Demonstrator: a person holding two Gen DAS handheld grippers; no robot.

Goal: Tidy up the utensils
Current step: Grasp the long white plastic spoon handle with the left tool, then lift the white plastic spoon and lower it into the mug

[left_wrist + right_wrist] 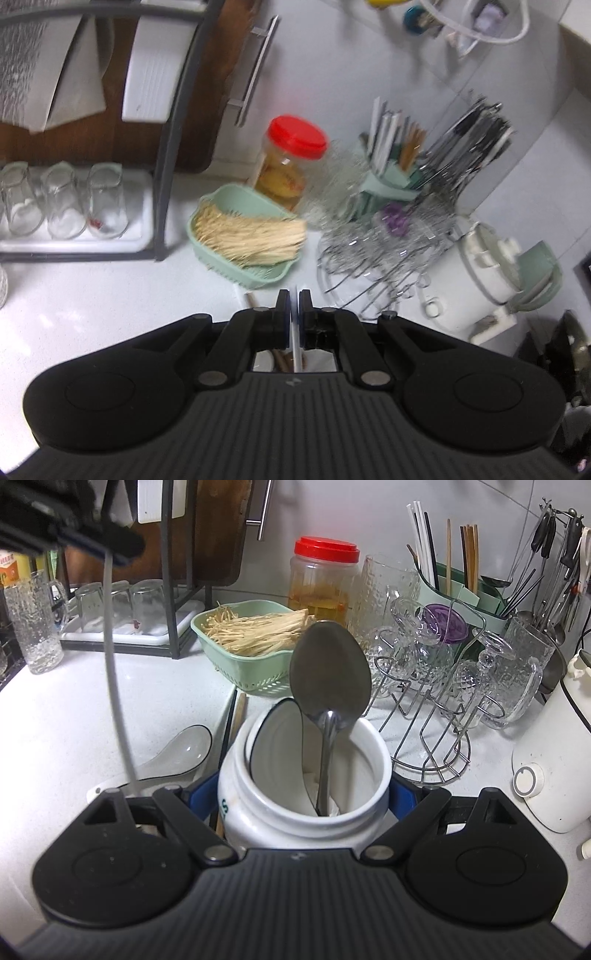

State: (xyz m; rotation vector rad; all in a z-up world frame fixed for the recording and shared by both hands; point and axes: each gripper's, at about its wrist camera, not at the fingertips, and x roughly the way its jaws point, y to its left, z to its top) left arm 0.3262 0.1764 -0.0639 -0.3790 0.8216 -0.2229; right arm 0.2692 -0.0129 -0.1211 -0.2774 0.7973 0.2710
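Gripping: right gripper point(306, 797) clamps its blue-padded jaws on one white ceramic jar point(295, 775), round, glossy, open-mouthed.
Jar contents: one steel spoon point(330, 675), bowl up, smooth oval, leaning toward 12 o'clock; one flat white piece beside it.
Left gripper point(294, 297): jaws pressed together on one thin white chopstick point(114, 686), hanging at 10 o'clock of the jar.
Counter point(74, 716): white, speckled; one translucent soup spoon point(181, 753) at 9 o'clock; two chopsticks point(236, 716) beside the jar.
Basket point(243, 672): one, green slotted plastic, filled with pale mushrooms, at 12 o'clock.
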